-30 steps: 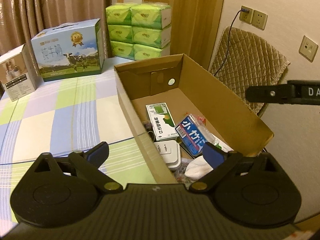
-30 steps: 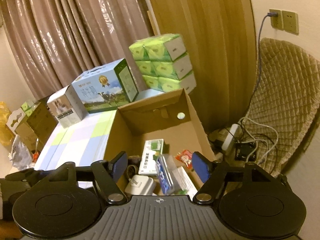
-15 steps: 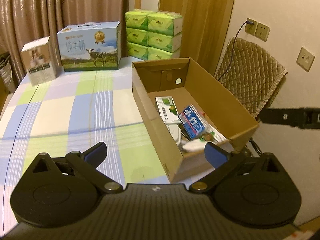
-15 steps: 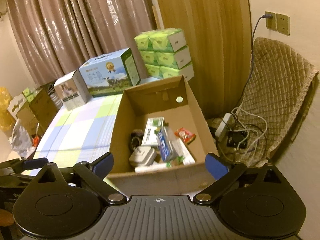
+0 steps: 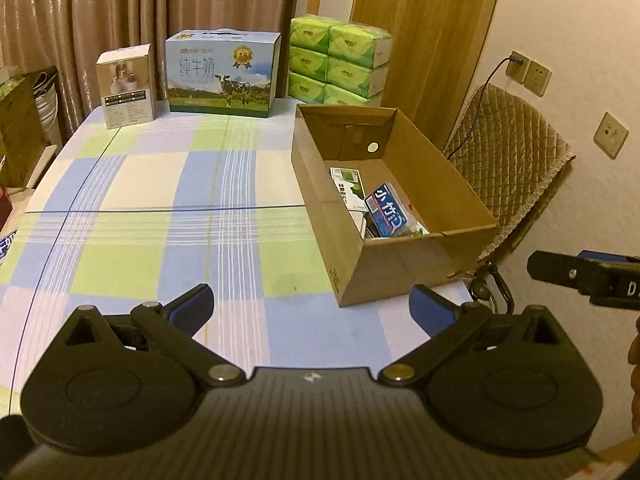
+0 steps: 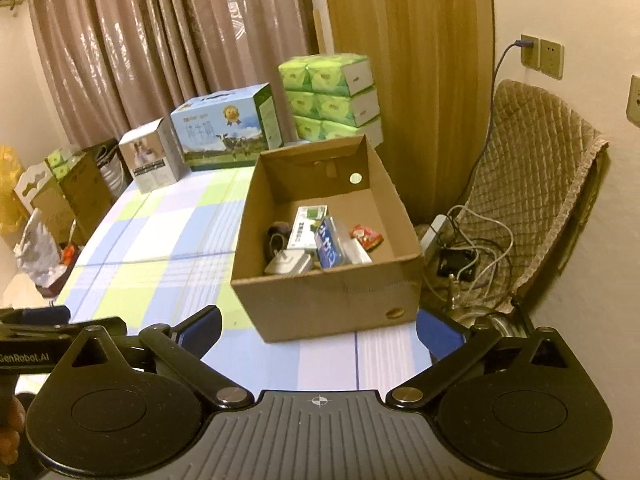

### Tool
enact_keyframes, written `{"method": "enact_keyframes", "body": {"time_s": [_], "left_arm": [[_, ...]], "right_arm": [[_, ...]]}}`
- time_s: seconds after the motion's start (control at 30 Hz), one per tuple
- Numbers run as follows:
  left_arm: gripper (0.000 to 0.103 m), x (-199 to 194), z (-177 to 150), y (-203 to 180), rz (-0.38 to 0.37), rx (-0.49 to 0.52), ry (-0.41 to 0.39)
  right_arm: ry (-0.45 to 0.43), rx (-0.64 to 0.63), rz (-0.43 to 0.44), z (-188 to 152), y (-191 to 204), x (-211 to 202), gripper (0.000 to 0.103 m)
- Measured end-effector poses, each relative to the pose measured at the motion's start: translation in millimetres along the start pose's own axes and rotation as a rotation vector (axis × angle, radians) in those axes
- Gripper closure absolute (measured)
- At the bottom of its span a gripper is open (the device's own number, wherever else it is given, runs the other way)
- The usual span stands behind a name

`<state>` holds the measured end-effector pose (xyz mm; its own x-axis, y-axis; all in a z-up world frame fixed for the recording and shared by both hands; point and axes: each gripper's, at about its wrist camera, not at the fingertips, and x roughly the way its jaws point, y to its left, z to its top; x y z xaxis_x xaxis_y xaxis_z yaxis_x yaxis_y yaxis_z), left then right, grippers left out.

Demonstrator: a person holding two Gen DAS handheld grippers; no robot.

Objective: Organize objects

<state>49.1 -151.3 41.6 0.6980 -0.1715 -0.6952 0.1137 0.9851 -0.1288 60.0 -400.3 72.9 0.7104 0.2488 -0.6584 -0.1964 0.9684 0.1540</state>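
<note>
Left hand-held gripper (image 5: 311, 309): I hold it spread wide, empty.
Right hand-held gripper (image 6: 319, 331): just opened wide, nothing between.
Cardboard box (image 6: 320, 300): on tabletop (image 5: 160, 200), holding small items.

milk carton (image 5: 223, 74); green tissue packs (image 5: 338, 65); quilted chair (image 5: 508, 148)

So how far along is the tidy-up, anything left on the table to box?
Mostly done: the cardboard box already holds the blue pack, green-white carton, red packet and white adapter. Nothing in hand: left gripper and right gripper are open and empty. The checked tablecloth shows no loose small items.
</note>
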Motion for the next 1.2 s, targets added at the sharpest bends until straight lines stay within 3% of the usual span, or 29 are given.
{"method": "enact_keyframes", "body": {"time_s": [0.47, 1.2], "left_arm": [[0.001, -31, -22, 1, 0.019, -0.002, -0.038], [0.001, -27, -29, 4, 0.029, -0.009, -0.029]], "right_arm": [[0.026, -0.052, -0.005, -30, 20, -18, 0.002], [0.026, -0.049, -0.009, -28, 19, -17, 0.002]]}}
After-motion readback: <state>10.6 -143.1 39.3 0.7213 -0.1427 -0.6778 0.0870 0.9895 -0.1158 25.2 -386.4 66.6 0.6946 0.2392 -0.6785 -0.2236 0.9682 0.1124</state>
